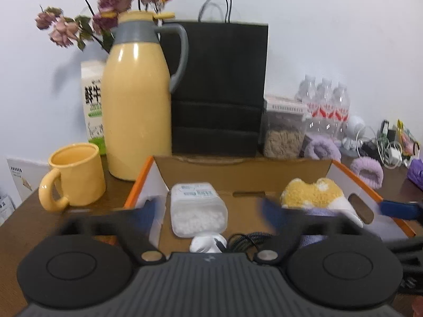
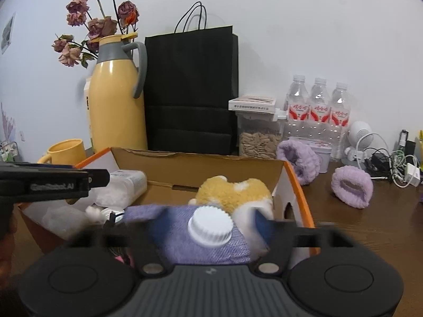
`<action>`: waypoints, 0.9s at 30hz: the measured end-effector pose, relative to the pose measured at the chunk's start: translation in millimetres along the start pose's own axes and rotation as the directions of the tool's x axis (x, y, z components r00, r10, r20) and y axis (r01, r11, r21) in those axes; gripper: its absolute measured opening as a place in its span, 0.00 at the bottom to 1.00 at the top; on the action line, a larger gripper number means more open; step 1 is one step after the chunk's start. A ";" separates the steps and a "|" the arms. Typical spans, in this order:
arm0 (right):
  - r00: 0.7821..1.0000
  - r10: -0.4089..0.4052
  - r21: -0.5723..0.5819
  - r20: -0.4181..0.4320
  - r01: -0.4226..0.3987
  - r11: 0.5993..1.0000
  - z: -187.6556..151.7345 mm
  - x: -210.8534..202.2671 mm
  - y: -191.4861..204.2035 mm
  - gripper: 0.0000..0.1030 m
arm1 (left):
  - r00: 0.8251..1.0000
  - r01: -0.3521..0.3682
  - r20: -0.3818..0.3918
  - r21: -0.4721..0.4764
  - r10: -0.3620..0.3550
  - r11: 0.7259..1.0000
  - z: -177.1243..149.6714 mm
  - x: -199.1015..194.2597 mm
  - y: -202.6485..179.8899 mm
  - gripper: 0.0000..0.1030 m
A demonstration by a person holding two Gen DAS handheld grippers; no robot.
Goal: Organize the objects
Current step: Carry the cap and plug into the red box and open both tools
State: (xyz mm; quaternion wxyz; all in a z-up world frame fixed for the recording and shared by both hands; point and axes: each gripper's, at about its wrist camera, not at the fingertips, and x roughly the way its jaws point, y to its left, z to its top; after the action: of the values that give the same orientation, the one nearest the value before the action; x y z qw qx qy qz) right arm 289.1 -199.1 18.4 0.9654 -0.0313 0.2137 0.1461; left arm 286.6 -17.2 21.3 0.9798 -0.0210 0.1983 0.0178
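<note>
An open cardboard box with orange edges (image 1: 243,170) (image 2: 195,165) sits on the brown table. In it lie a clear container of white pellets (image 1: 198,208) (image 2: 124,187), a yellow-and-white plush (image 1: 312,192) (image 2: 232,192), a white item with a black cable (image 1: 208,243) and a purple pouch with a white cap (image 2: 211,227). My left gripper (image 1: 211,211) is open above the box, around the pellet container's near end. My right gripper (image 2: 208,224) is open, its fingers on either side of the purple pouch. Two purple fluffy bands (image 2: 351,186) (image 2: 298,162) lie on the table right of the box.
Behind the box stand a yellow thermos jug (image 1: 137,105), a yellow mug (image 1: 76,174), a milk carton (image 1: 92,100), dried flowers (image 1: 105,5), a black paper bag (image 1: 219,87), a seed jar (image 2: 260,137) and three water bottles (image 2: 320,111). Cables and a white figurine (image 2: 359,137) clutter the far right.
</note>
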 end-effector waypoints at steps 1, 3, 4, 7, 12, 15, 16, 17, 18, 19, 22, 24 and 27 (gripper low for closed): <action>1.000 0.001 -0.001 0.011 -0.001 1.000 -0.4 -2.5 -0.2 1.00 | 1.000 -0.015 0.026 -0.001 0.015 1.000 -0.8 -2.6 0.3 1.00; 1.000 -0.001 -0.002 0.028 0.001 1.000 0.0 -7.1 -0.2 1.00 | 0.999 -0.023 0.026 0.000 0.023 1.000 -0.4 -3.4 0.9 1.00; 1.000 -0.003 -0.001 0.031 0.003 1.000 0.6 -8.4 -0.2 1.00 | 0.999 -0.023 0.025 -0.003 0.023 1.000 0.6 -3.4 1.3 1.00; 0.999 -0.009 0.003 0.039 0.009 1.000 1.8 -11.2 -0.8 1.00 | 0.999 -0.029 0.029 -0.001 0.029 1.000 0.1 -4.0 0.7 1.00; 0.998 -0.025 0.010 0.053 0.025 1.000 2.6 -16.7 -4.0 1.00 | 0.999 -0.025 0.036 0.002 0.024 1.000 -1.8 -7.2 -0.6 1.00; 0.998 -0.033 0.014 0.062 0.032 0.999 2.4 -20.6 -6.2 1.00 | 0.999 -0.018 0.041 0.004 0.018 1.000 -3.0 -10.6 -1.1 1.00; 0.997 -0.035 0.014 0.065 0.034 0.999 2.4 -22.3 -6.7 1.00 | 0.999 -0.017 0.043 0.004 0.017 1.000 -3.3 -12.0 -1.3 1.00; 0.997 -0.036 0.014 0.069 0.035 0.999 2.1 -24.2 -7.4 1.00 | 0.999 -0.016 0.044 0.004 0.016 1.000 -3.6 -13.4 -1.2 1.00; 0.997 -0.037 0.014 0.074 0.036 0.999 1.8 -26.5 -7.9 1.00 | 0.999 -0.015 0.048 0.003 0.015 1.000 -4.1 -15.0 -1.1 1.00; 0.996 -0.039 0.014 0.078 0.038 0.999 1.4 -28.7 -8.4 1.00 | 0.999 -0.016 0.050 0.003 0.015 1.000 -4.7 -17.0 -0.8 1.00; 0.995 -0.044 0.015 0.092 0.043 0.999 0.1 -35.9 -10.3 1.00 | 0.998 -0.018 0.056 0.007 0.017 1.000 -7.7 -24.0 0.0 1.00; 0.994 -0.047 0.015 0.101 0.046 0.999 -1.1 -40.8 -10.9 1.00 | 0.998 -0.020 0.059 0.011 0.019 1.000 -9.8 -28.9 0.7 1.00; 0.992 -0.048 0.011 0.113 0.047 0.999 -3.8 -49.5 -10.9 1.00 | 0.998 -0.020 0.064 0.015 0.019 1.000 -12.8 -37.0 1.5 1.00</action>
State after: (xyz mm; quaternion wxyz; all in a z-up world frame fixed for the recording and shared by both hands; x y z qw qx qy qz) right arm 247.9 -223.4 35.9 0.9793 -0.0238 0.1585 0.1238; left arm 247.5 -17.4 23.9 0.9855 -0.0110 0.1673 0.0265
